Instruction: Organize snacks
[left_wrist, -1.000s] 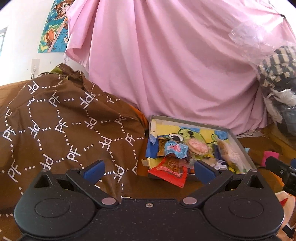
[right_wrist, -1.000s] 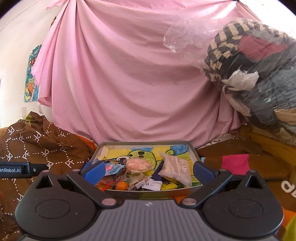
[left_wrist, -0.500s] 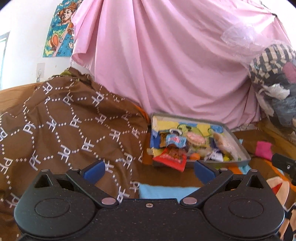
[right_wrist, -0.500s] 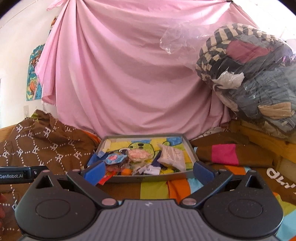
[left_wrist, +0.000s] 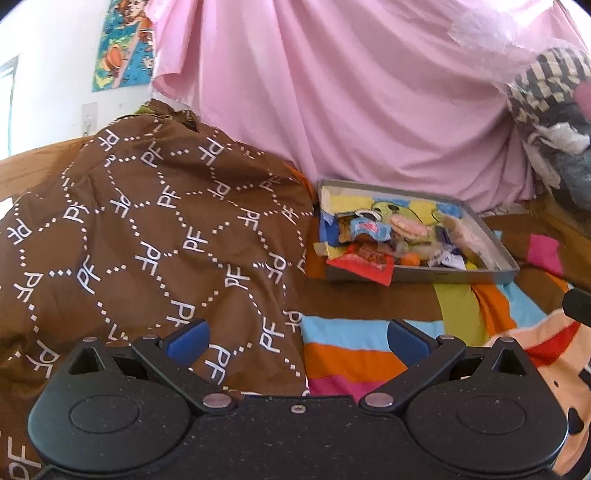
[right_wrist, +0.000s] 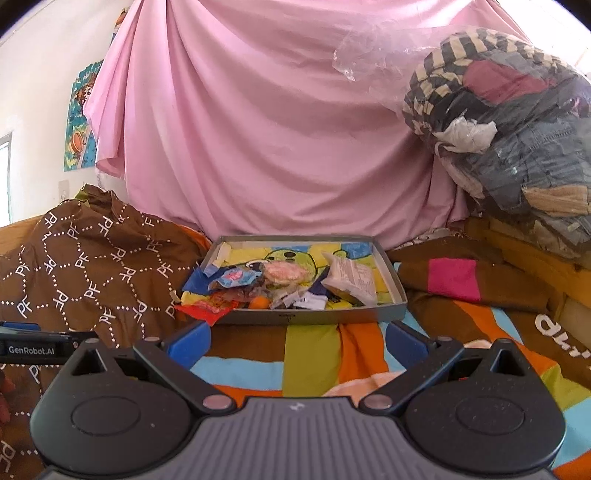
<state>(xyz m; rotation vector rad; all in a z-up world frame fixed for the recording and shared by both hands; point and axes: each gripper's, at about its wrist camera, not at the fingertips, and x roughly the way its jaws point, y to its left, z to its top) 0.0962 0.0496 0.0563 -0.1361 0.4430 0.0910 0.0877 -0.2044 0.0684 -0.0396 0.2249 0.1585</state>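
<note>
**Both grippers empty, snack tray ahead on the striped blanket**

The left gripper (left_wrist: 295, 338) hangs over the bed with its blue-padded fingers spread wide and nothing between them; below it lie the edge of a brown quilt (left_wrist: 147, 240) printed with white letters and a striped blanket (left_wrist: 351, 354). The right gripper (right_wrist: 295, 341) is likewise spread apart and empty, pointed straight toward the grey tray (right_wrist: 314, 316).

The tray sits flat on the striped blanket, just in front of a hanging pink sheet (right_wrist: 258, 129) and touching the brown quilt on its left side. Inside it the snacks are heaped toward the near edge (the cartoon-printed liner shows bare at the back). A red packet (right_wrist: 201, 310) hangs out over the tray's near left corner. Beside it lie a blue-and-pink wrapper (right_wrist: 232, 276), a round pink wafer in clear wrap (right_wrist: 284, 272), a small orange ball (right_wrist: 258, 302) and a pale printed packet (right_wrist: 351, 282) leaning toward the right wall. The smaller white wrappers in the middle are too jumbled to tell apart.

At the right, a clear bag of folded clothes (right_wrist: 517, 129) is piled against the sheet. A colourful poster (left_wrist: 123, 44) hangs on the white wall at the left.
</note>
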